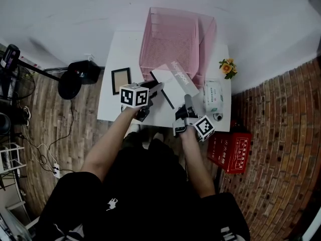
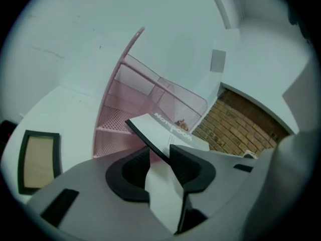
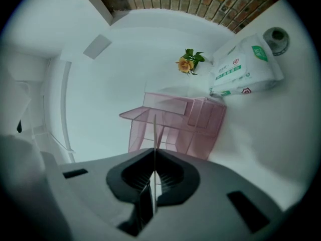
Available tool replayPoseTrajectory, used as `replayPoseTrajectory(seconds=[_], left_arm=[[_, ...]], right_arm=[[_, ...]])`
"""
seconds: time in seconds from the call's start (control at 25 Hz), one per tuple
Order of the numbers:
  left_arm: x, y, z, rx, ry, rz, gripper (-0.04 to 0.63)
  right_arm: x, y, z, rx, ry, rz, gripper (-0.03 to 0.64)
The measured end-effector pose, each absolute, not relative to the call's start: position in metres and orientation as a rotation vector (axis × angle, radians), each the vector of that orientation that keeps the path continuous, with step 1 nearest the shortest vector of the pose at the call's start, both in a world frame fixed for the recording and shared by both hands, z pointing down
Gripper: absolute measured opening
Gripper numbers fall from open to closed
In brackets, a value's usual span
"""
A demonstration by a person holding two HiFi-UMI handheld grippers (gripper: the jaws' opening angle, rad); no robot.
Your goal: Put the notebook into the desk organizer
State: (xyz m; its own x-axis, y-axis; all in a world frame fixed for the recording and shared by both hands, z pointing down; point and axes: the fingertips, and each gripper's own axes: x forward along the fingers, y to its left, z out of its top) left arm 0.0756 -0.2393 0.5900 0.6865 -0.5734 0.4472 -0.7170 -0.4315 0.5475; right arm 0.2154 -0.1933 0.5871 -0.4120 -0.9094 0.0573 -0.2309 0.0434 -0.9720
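The white notebook (image 1: 173, 86) with a black spine hangs above the white table (image 1: 114, 104), just in front of the pink mesh desk organizer (image 1: 175, 39). My right gripper (image 1: 187, 101) is shut on its near edge; in the right gripper view the notebook (image 3: 155, 134) shows edge-on as a thin sheet between the pads, pointing at the organizer (image 3: 175, 122). My left gripper (image 1: 156, 89) is at the notebook's left side. In the left gripper view the notebook (image 2: 165, 129) slants through a visible gap between the jaws of the left gripper (image 2: 159, 157), with the organizer (image 2: 125, 109) behind.
A small black picture frame (image 1: 121, 80) lies at the table's left. A pack of wipes (image 1: 212, 95), a small cylinder (image 1: 217, 117) and a yellow flower (image 1: 227, 68) sit at the right edge. A red box (image 1: 229, 149) stands on the floor to the right.
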Motion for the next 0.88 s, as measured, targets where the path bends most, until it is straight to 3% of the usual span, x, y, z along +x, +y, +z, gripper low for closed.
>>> replayPoseTrajectory(seconds=[0.12,0.24,0.32,0.56,0.88], left_arm=[[0.066,-0.236,0.59,2.208,-1.024,0.364,0.192],[0.051,-0.232,0.59,2.238,-1.042,0.419,0.208],[0.04,-0.231,0.588,2.27,-1.069,0.462,0.182],[0.014,-0.236,0.573,2.416,-1.174,0.66,0.011],[0.007,-0.249,0.55,2.573,-1.146,0.723,0.003]], right_arm=[[0.213,-0.197,0.584,-1.175,1.664,-1.378,0.009],[0.209,-0.203,0.584,-1.22,1.632,-1.362,0.009],[0.204,-0.207,0.584,-1.254,1.609,-1.354,0.009],[0.191,-0.216,0.581,-1.486,1.598,-1.288,0.011],[0.182,-0.229,0.58,-1.816,1.687,-1.138,0.011]])
